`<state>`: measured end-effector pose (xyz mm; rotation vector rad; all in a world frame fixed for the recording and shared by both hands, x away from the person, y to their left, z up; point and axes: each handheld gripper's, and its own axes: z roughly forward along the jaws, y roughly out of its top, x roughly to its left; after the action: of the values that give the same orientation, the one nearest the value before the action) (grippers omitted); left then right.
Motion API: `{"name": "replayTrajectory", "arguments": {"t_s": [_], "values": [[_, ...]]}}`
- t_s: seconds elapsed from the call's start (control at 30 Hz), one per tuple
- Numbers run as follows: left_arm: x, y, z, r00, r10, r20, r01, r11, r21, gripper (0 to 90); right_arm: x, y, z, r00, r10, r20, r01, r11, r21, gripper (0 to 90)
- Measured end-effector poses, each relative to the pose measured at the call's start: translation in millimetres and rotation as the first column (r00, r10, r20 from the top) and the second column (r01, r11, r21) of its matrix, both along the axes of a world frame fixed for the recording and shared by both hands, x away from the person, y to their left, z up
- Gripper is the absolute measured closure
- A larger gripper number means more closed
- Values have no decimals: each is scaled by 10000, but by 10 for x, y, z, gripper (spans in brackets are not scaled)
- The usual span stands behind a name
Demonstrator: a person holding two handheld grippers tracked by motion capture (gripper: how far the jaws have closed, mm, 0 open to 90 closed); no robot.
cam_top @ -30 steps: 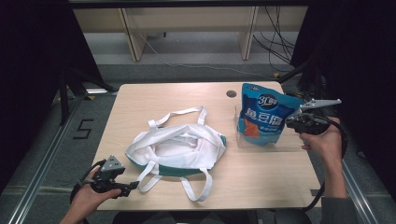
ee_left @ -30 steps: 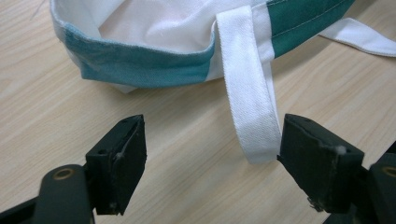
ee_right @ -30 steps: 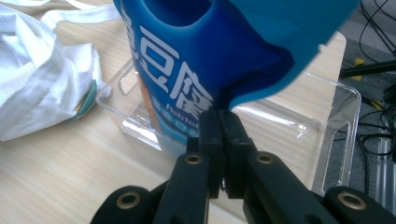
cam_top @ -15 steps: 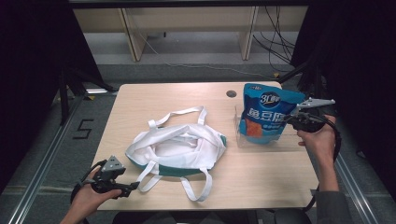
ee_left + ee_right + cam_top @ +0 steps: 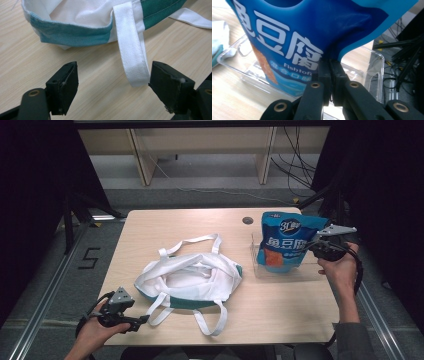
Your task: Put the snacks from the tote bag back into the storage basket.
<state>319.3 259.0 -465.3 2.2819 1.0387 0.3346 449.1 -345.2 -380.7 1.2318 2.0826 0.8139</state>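
Holding the blue pouch [image 5: 281,242] by its edge, the right tongs [image 5: 309,247] are clamped on it above the clear tray [image 5: 295,272], right of the white tote bag [image 5: 192,277] on the bench [image 5: 165,227]. The left tongs [image 5: 112,85] stand wide at a bag strap [image 5: 132,57]. The step in hand appears to be bagging the pouch; next would be gripping the strap to open the bag.

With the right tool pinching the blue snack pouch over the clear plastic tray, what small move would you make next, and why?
Probably close the left tool on the white fabric strap of the white and green cloth bag. Its jaws stand open with the strap's loop end between them, while the right tool already grips the blue snack pouch above the clear plastic tray.
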Motion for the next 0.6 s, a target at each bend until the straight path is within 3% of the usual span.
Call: {"name": "replayTrajectory", "arguments": {"t_s": [0.03,0.1,0.17,0.2,0.23,0.3,0.33,0.43,0.47,0.5,0.53,0.57,0.6], "values": [[-2,0,0,10000,7,-6,-7,10000,-31,224,6,-13,-1,9998,190,-89,-192,9995,-251,884],[-1,1,-2,10000,34,-9,-34,10000,-32,224,0,7,-2,9994,52,-340,-52,10000,-6,882],[-3,-4,-2,10000,84,-46,-84,9999,-78,224,26,-2,-39,9996,225,186,-222,9996,-152,882],[1,0,0,10000,-8,6,8,10000,0,224,19,6,-30,9998,178,-43,-178,9998,-56,881],[-2,-6,-8,10000,66,55,-65,10000,-46,224,26,-8,-36,9995,317,42,-316,9992,-225,879],[-5,-10,-19,9997,143,212,-141,9999,-98,224,2,27,-32,9996,-94,-258,99,9998,186,875],[-4,-9,-17,9997,131,188,-129,9999,-101,224,14,2,-46,9998,164,-128,-165,9998,-76,869],[-5,-9,-17,9997,129,190,-127,9999,-105,224,0,18,-34,9990,-63,-434,71,9998,188,863],[-5,-9,-16,9997,130,189,-128,9999,-98,224,9,-11,-42,9992,198,-334,-203,9997,-146,860],[-5,-11,-16,9997,141,195,-139,9998,-111,224,7,-4,-52,9995,135,-293,-137,9999,-74,856],[-5,-9,-14,9997,127,191,-125,9999,-103,224,-7,4,-35,9980,45,-633,-44,10000,20,848],[-6,-7,-14,9997,130,207,-128,9999,-105,224,-26,5,-40,9976,25,-693,-25,10000,4,848],[-8,-6,-15,9997,176,187,-173,9997,-151,224,-23,-5,-38,9984,99,-550,-99,10000,9,847]]}}
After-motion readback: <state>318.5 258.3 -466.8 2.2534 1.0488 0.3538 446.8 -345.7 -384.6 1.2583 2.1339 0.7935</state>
